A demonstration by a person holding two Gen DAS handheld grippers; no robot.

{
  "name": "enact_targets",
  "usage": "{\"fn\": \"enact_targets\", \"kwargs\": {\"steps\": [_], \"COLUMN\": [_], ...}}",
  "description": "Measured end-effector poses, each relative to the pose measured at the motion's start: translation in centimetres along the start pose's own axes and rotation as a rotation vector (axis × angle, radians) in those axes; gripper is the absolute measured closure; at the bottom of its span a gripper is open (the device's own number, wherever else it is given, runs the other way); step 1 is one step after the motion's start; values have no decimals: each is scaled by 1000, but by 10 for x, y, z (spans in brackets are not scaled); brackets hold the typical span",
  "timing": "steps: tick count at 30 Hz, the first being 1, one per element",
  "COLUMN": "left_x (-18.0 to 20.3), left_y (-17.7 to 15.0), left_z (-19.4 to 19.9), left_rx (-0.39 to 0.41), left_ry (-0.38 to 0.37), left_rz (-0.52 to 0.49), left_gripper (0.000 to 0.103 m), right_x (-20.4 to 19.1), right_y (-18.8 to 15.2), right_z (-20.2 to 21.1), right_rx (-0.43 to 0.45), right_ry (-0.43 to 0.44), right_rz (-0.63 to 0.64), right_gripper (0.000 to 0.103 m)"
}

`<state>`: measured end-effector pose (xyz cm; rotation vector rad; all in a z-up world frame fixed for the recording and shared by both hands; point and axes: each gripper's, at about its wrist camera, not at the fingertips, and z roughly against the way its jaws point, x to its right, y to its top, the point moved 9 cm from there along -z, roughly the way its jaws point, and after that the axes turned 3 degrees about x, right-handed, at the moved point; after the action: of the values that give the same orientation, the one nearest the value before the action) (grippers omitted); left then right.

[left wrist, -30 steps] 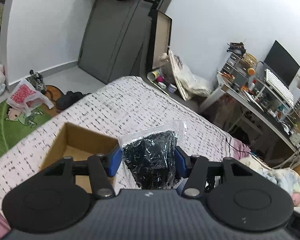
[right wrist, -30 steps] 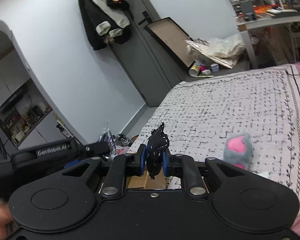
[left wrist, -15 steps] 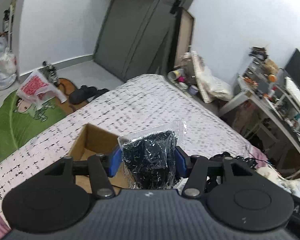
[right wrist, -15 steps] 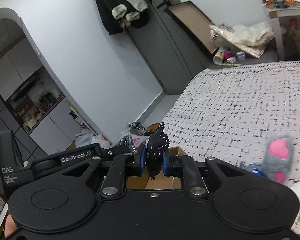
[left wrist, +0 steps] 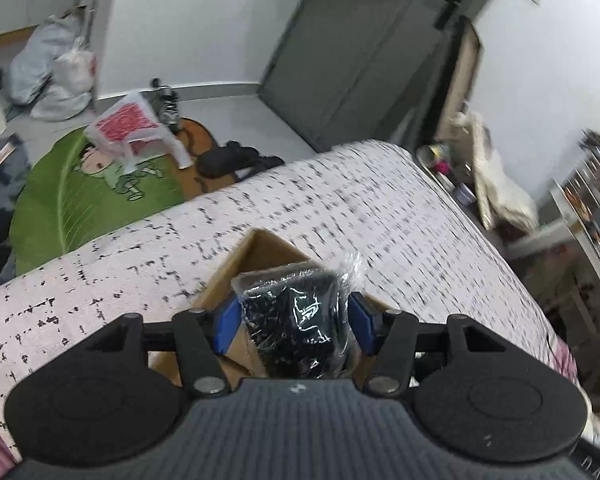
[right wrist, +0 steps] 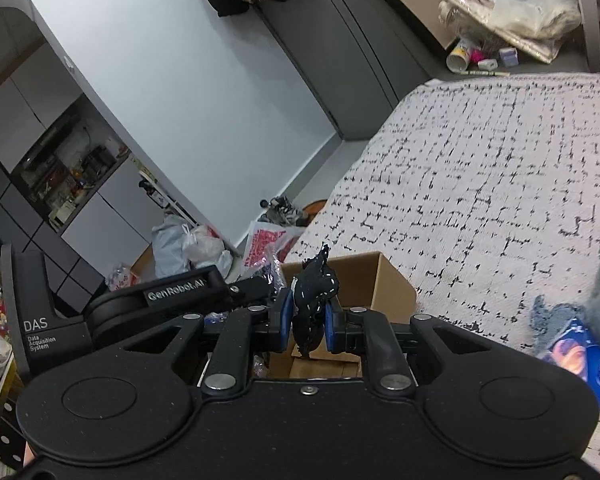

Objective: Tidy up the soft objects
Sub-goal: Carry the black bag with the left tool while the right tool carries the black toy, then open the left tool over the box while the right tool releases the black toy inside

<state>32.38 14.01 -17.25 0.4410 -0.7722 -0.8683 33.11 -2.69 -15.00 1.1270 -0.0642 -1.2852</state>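
— Over the box (left wrist: pixel 260 250) on the bed (left wrist: pixel 340 208): left gripper (left wrist: pixel 294 314) at middling width around the bag (left wrist: pixel 300 300) of black stuff, jaws opening a little, pads touching both sides. Biggest risk?

— Dropping too soon. Slick plastic, a loosening hold, a downward tilt. Could well slide out onto the rim or the bed rather than inside.

— Anything about the aim?

— Hard to judge; blurred view. Looks nearer the box's front wall than its middle. Might tip the light cardboard if pushed against that wall.

— And on the right?

— Right gripper (right wrist: pixel 309 322) pinched narrow on a black cloth (right wrist: pixel 315 280), just beside the left one, above the same box. Crowded. Could knock tools together over one small opening.

— Worse than that?

— Cloth limp and dangling; may catch on a pad at release and hang there, or drape over the rim. Better to go one at a time.
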Motion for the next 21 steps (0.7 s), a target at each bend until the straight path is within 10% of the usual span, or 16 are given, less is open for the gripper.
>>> {"fn": "enact_targets", "kwargs": {"steps": [10,21], "left_x": [-4,-6], "left_y": [2,-5], "left_z": [-2,9], "left_rx": [9,4], "left_ry": [21,49], "left_rz": [37,57], "left_gripper": [33,31], "right_x": [-8,-4], "right_y": [-6,3], "right_z": [-35,-16], "right_rx": [-39,-19], "right_ry": [16,56], "right_rz": [-4,-26], "right_gripper": [85,49]}}
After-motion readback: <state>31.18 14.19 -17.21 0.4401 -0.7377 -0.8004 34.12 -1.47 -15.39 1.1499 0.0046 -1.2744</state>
